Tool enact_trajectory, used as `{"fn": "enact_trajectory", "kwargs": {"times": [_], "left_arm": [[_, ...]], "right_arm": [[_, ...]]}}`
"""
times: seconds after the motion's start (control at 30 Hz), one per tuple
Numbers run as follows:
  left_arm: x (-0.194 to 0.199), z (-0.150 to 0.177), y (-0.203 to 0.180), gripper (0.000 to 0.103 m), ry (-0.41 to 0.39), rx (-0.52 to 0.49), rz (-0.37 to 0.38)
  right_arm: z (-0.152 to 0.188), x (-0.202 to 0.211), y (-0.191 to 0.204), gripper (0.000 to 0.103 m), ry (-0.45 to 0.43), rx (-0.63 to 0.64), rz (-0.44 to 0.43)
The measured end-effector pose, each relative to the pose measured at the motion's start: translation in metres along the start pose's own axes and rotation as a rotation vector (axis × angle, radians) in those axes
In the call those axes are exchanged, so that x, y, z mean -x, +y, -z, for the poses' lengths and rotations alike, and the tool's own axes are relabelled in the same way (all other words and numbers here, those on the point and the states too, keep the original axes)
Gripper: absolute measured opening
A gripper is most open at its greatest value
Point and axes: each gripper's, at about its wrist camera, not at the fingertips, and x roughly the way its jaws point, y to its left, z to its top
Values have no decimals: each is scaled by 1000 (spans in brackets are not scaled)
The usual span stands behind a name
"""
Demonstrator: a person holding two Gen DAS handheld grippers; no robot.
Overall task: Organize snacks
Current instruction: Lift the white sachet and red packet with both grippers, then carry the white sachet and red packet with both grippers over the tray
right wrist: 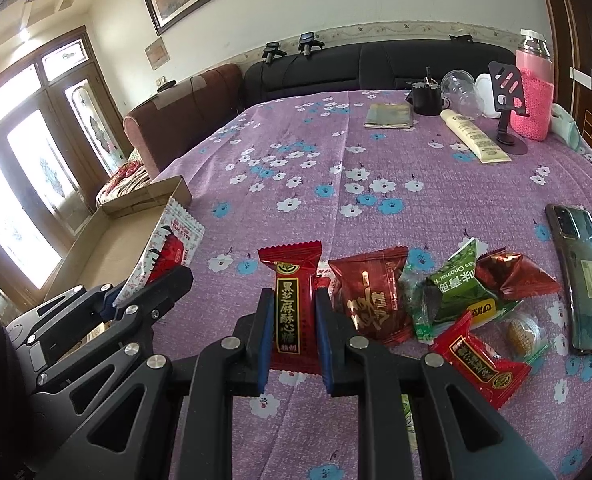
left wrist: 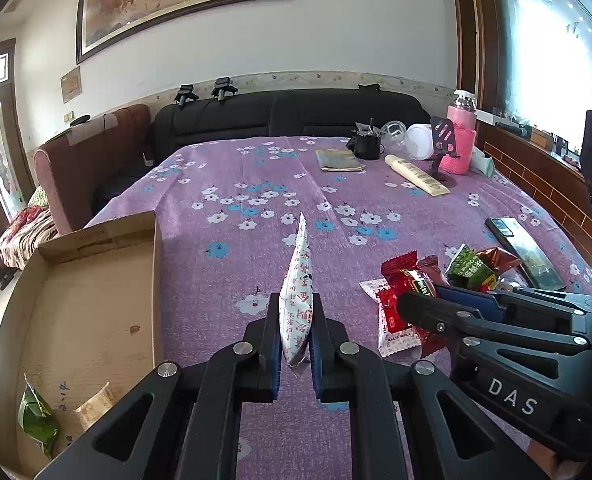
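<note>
My left gripper [left wrist: 296,298] is shut on a white snack packet with red characters [left wrist: 298,264], held edge-on above the purple flowered tablecloth [left wrist: 224,168]. In the right wrist view that packet [right wrist: 172,236] juts up from the left gripper [right wrist: 144,284] beside the cardboard box [right wrist: 108,248]. My right gripper [right wrist: 294,294] is shut on a red candy packet with a black and gold label [right wrist: 294,312]. It hovers just left of a pile of loose snacks: a dark red packet [right wrist: 372,296], a green one [right wrist: 456,288] and a red one [right wrist: 480,356].
The open cardboard box [left wrist: 96,300] at the table's left edge holds a green packet [left wrist: 36,420] and a beige one [left wrist: 96,404]. A phone [right wrist: 584,276] lies right of the pile. At the far end lie a cream tube [right wrist: 474,136], pink bottle [right wrist: 532,96], phone stand [right wrist: 508,116] and booklet [right wrist: 390,116].
</note>
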Motion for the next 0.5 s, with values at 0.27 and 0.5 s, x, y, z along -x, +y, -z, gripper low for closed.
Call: {"fn": "enact_trajectory", "kwargs": {"times": [0.27,0.5], "left_arm": [[17,-1,12,10,-20,34,-1],[36,0,22,10,-73,33,-67]], "right_arm": [[1,11,18,18,-52,63,-47],[2,16,34,18,-86,119,-73]]}}
